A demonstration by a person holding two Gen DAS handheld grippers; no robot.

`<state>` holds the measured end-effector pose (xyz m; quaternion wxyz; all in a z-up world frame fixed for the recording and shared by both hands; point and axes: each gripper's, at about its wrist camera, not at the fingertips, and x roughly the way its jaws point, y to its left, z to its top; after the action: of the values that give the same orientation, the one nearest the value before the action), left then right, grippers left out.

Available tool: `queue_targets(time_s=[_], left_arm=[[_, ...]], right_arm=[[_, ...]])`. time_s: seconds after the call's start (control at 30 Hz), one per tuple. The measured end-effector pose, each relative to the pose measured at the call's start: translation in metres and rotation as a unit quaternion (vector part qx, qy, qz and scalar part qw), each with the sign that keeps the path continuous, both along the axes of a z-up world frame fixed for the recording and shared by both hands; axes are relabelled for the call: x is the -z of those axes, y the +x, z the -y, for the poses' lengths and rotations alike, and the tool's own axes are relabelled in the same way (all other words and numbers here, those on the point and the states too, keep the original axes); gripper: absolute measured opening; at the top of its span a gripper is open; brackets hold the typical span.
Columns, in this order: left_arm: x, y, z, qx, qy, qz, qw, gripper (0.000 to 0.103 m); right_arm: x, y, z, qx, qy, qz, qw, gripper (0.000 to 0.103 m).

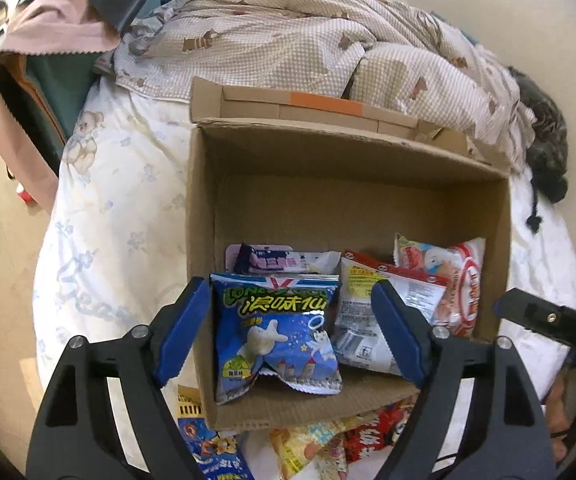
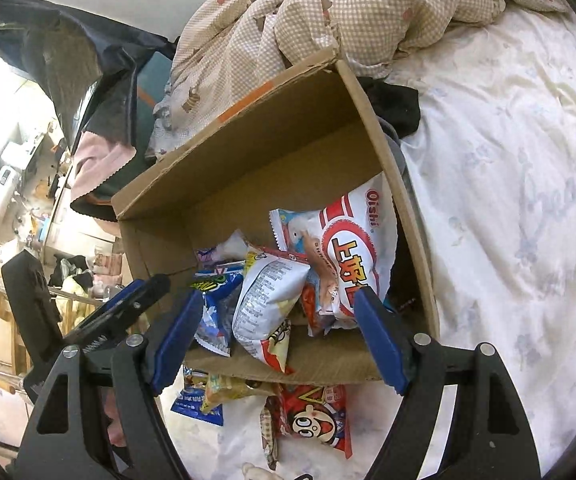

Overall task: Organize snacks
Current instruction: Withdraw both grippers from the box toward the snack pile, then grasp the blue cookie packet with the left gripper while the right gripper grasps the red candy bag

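Note:
An open cardboard box (image 1: 204, 208) stands on the bed and holds several snack bags. A blue bag (image 1: 276, 332) lies at its near left, a white bag (image 1: 368, 320) beside it, a white and red Oishi bag (image 1: 456, 284) at the right, a small purple pack (image 1: 284, 262) behind. My left gripper (image 1: 292, 332) is open above the box's near edge, the blue bag between its fingers but not clamped. My right gripper (image 2: 280, 340) is open and empty over the box (image 2: 248, 128), above the white bag (image 2: 268, 296) and the Oishi bag (image 2: 352, 252).
More snack packs lie on the sheet in front of the box: a red one (image 2: 316, 420), a yellow one (image 1: 312, 448), a blue one (image 1: 208, 448). A checked quilt (image 1: 308, 40) is heaped behind the box. A black garment (image 2: 396, 104) lies at its far right corner.

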<state>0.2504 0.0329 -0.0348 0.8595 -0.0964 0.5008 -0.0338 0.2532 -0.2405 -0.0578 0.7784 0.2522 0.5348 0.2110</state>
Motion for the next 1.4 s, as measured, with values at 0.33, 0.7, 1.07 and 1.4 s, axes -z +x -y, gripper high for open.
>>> queue_targets(time_s=[0.33,0.7,1.07,1.4], left_arm=[[-0.027,-0.033,-0.009,-0.015,0.006,0.020,0.9997,0.080],[0.012,-0.077,-0.060,-0.074,0.007,-0.088,0.9934,0.080],[0.067,-0.083,-0.058,-0.086,-0.001,-0.149,0.9850,0.080],[0.105,-0.073,-0.040,-0.056,0.029,-0.188,0.9801,0.056]], right_arm=[[-0.007,-0.013,0.003,-0.010,-0.011,0.009,1.000,0.080],[-0.005,-0.052,0.021,0.004,0.009,-0.005,1.000,0.080],[-0.002,-0.085,0.025,0.003,0.030,-0.013,0.999,0.080],[0.008,-0.089,0.036,0.017,0.025,-0.028,0.999,0.080]])
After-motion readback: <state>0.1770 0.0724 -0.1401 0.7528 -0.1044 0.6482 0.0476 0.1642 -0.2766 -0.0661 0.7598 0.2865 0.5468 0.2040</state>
